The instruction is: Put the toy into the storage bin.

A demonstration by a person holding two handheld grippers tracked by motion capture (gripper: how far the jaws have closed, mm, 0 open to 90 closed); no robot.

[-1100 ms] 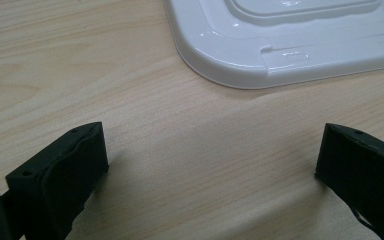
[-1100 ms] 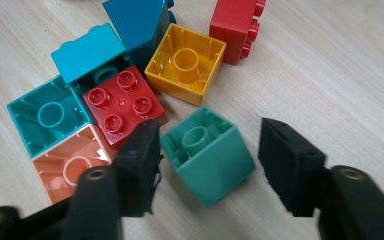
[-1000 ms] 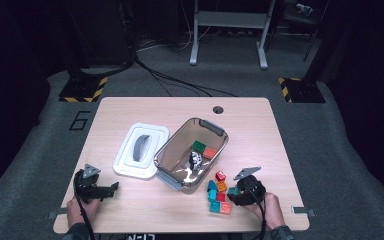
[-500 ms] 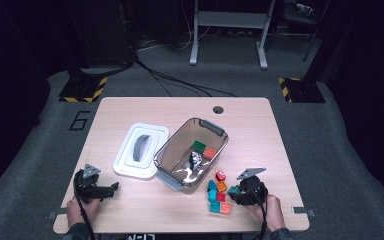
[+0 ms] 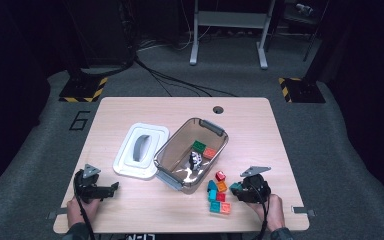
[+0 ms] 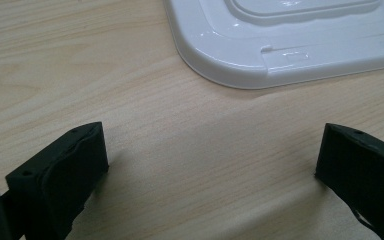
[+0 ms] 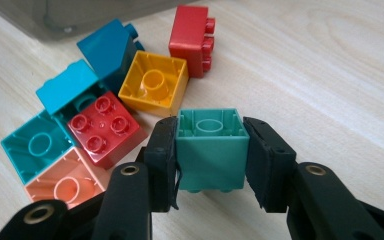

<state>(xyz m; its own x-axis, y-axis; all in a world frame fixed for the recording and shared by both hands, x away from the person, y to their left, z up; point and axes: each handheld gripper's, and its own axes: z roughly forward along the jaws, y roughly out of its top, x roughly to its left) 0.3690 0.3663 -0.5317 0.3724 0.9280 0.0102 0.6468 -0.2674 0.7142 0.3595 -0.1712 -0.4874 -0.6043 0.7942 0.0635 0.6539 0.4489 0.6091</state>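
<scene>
One green block (image 7: 211,150) sits clamped between the jaws of the right gripper (image 7: 211,155), hollow underside turned up toward the camera, studs down near the wood. The jaws have just been closing, and now both pads press flat on the block's two sides. In the high view the right gripper (image 5: 244,189) rests near the front right corner of the table (image 5: 260,125), with the block at its tip.

Just beside it lies the loose pile: a yellow block (image 7: 153,85) upside down, a red block with studs up (image 7: 105,127), a second red block on its side (image 7: 192,35), two teal blocks (image 7: 110,47) tipped against each other, a teal one hollow side up (image 7: 32,145) and a pale orange one (image 7: 67,187) touching it. Seven blocks are therefore left on the wood besides the one held.

Toward the table's middle stands the clear bin (image 5: 215,131), open, already holding a green piece (image 5: 198,146), an orange piece (image 5: 210,152) and a small black-and-white thing (image 5: 195,160) that is too small to make out. Judging by that, the sorting into the bin is early: a few pieces in, most still out, and the held block not yet lifted.

The white lid (image 5: 140,150) lies flat left of the bin, its corner (image 6: 280,50) showing in the left gripper view. The left gripper (image 5: 111,188), near the front left corner, has its jaws wide apart over bare wood, holding nothing.

The bin's near wall glares, so its floor there is hard to read.
</scene>
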